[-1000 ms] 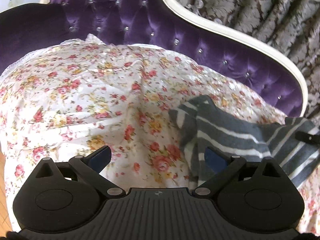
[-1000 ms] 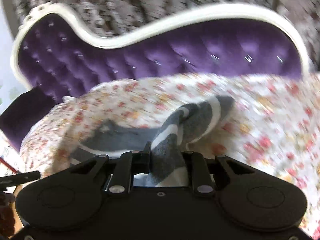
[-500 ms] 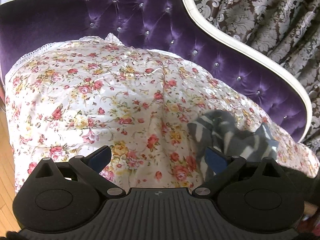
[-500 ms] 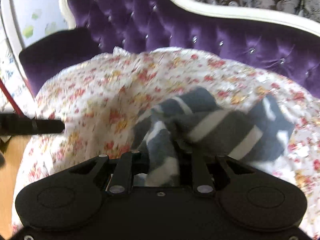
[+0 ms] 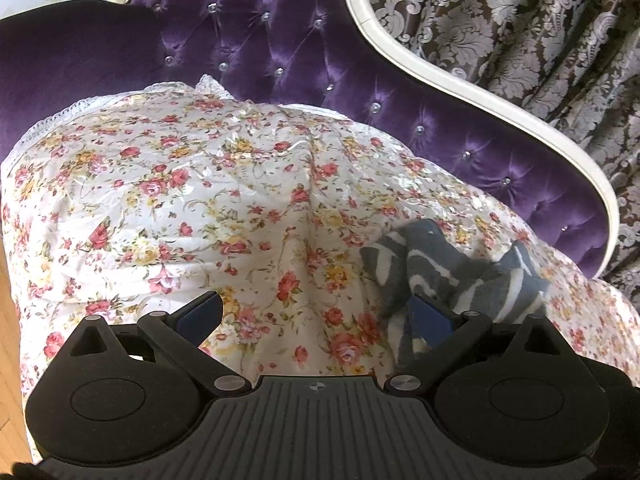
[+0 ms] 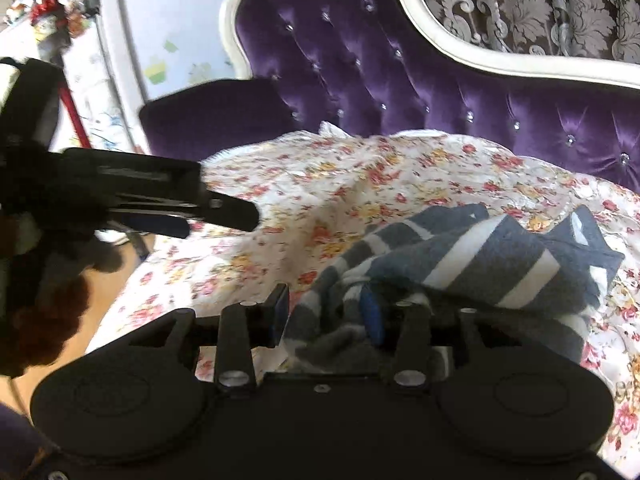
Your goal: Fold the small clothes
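A small grey garment with white stripes (image 6: 476,264) lies bunched on the floral cloth (image 6: 360,184) that covers the purple sofa. In the left wrist view the garment (image 5: 452,272) sits at the lower right, by my right-hand finger. My left gripper (image 5: 316,314) is open and empty above the cloth; it also shows from the side in the right wrist view (image 6: 224,210). My right gripper (image 6: 326,312) has its jaws apart, with the near end of the garment loose between them.
The tufted purple sofa back (image 5: 280,32) with its white frame (image 5: 460,84) curves behind the cloth. A patterned curtain (image 5: 520,20) hangs behind. A dark armrest (image 6: 216,116) is at the left; wooden floor (image 5: 6,300) lies beyond the cloth's left edge.
My right gripper has opened and let go of the garment, which has dropped in a heap on the cloth. Both grippers have drawn back and to the left.
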The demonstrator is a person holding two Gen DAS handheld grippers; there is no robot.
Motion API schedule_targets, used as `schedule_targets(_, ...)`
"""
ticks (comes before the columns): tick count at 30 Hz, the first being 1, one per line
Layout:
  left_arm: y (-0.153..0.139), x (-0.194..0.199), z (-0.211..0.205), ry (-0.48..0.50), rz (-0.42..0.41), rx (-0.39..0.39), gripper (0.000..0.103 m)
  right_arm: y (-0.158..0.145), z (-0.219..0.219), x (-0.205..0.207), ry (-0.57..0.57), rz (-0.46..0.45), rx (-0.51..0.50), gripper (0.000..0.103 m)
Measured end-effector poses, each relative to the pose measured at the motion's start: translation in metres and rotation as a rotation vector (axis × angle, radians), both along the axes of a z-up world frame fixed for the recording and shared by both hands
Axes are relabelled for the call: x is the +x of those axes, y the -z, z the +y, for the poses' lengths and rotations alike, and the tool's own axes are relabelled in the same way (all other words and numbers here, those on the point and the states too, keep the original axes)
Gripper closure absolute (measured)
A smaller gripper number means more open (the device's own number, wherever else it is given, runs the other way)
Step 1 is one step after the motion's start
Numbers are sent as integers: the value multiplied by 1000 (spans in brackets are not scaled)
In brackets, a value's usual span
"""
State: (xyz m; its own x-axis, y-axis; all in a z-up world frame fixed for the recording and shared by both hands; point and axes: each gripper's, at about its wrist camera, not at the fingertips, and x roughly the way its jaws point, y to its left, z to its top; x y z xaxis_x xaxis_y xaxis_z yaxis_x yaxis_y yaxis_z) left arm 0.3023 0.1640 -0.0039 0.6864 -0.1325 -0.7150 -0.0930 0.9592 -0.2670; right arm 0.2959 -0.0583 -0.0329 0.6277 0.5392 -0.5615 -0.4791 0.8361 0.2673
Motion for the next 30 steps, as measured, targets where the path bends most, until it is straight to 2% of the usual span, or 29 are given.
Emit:
schedule_targets(8, 1, -2, -15, 48, -21, 20, 3, -5, -30, -20, 61, -8, 23, 52)
schedule_targets(17, 5, -2, -31, 107, -19, 27, 3, 0, -79, -26, 262, -10, 128, 51)
schedule_targets(19, 7, -2, -33, 108, -16, 27, 3, 3, -78, -22, 281, -10, 109, 51)
schedule_targets(23, 7, -2, -36, 119, -22, 33, 3, 9, -48, -18, 210, -51, 10, 51)
schedule_targets(27, 7, -2, -38, 126, -29, 34, 3, 22, -12, -13, 82, -30, 18, 51)
schedule_targets(30, 8, -1, -38, 131, -27, 33, 3, 31, 5, -14, 41, -34, -5, 50)
